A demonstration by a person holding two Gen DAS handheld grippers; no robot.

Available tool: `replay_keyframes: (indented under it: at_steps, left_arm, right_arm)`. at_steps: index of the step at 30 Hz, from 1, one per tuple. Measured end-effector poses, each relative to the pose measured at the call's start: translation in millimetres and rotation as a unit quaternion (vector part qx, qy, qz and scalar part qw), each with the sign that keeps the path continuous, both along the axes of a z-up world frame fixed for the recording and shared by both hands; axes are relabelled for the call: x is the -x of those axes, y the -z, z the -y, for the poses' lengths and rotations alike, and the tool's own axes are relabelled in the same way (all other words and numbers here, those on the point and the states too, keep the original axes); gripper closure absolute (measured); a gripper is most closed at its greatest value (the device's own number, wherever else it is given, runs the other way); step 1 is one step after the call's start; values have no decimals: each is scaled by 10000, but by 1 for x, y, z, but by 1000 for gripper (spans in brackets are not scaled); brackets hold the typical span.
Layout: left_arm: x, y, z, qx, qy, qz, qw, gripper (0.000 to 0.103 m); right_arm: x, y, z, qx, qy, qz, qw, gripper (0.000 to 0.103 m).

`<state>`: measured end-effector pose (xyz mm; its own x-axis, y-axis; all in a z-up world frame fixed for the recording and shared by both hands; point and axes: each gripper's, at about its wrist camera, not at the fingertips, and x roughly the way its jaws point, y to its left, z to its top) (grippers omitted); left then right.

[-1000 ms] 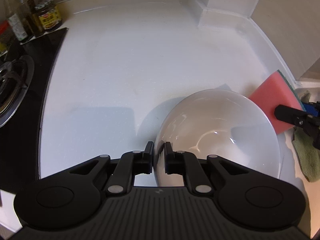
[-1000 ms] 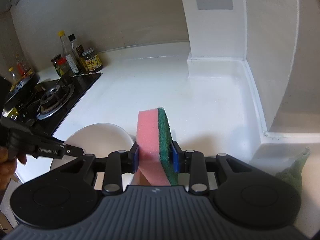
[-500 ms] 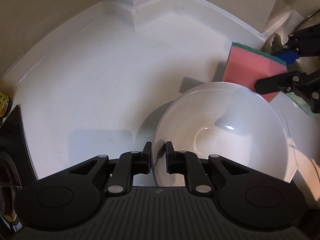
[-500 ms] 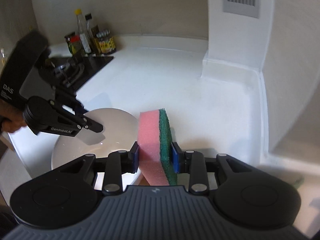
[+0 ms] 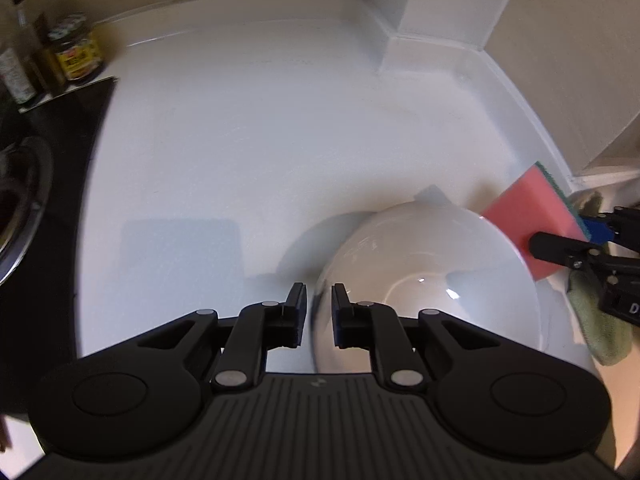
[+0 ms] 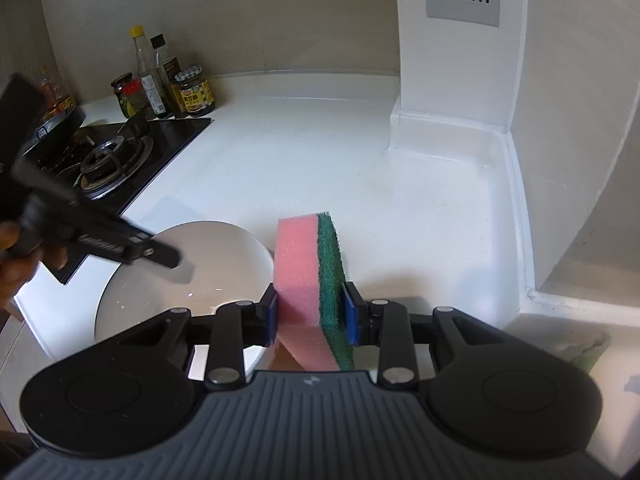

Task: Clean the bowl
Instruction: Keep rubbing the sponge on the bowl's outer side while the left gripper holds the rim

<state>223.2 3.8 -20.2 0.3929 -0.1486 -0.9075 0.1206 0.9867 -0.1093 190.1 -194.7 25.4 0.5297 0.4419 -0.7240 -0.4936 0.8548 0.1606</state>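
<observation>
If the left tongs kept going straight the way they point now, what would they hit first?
Most likely the near rim of the white ceramic bowl, already between the left tongs, though blurred; just past it, the white countertop.

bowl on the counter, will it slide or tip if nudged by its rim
Likely slides: the bowl looks glossy and the counter smooth. It may rock, since its wall curves to a narrower base. It looks like ceramic, so probably chippable.

One white bowl (image 6: 180,276) sits on the counter (image 6: 320,168). One pink-and-green sponge (image 6: 310,280), one green cloth (image 5: 600,320). Behind the gas hob (image 6: 112,160): two tall bottles (image 6: 146,76), three jars (image 6: 194,92). Two grippers, left (image 5: 319,312) and right (image 6: 311,316).
</observation>
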Motion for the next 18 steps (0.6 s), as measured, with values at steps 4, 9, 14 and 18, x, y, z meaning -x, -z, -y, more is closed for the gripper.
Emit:
replay_keyframes:
  at_steps: [4,9,14,18]
  left_arm:
    - [5,11,3,-102,62,-215,9997,97]
    - [2,15,7,-198,392,-239,9987,98]
    - [-8,14,22,-574,1472,-14,9874,96]
    - [-19,11,33,-818,2439,205,9661,95]
  right_arm:
    - [6,1,3,-146,18,-42,9999,75]
    - [11,1,7,-217,29,-112,9997,75]
    - [15,-1,11,-127,5,-126,9998,75]
    - [9,-4,16,-46,-93,-137,9999,76]
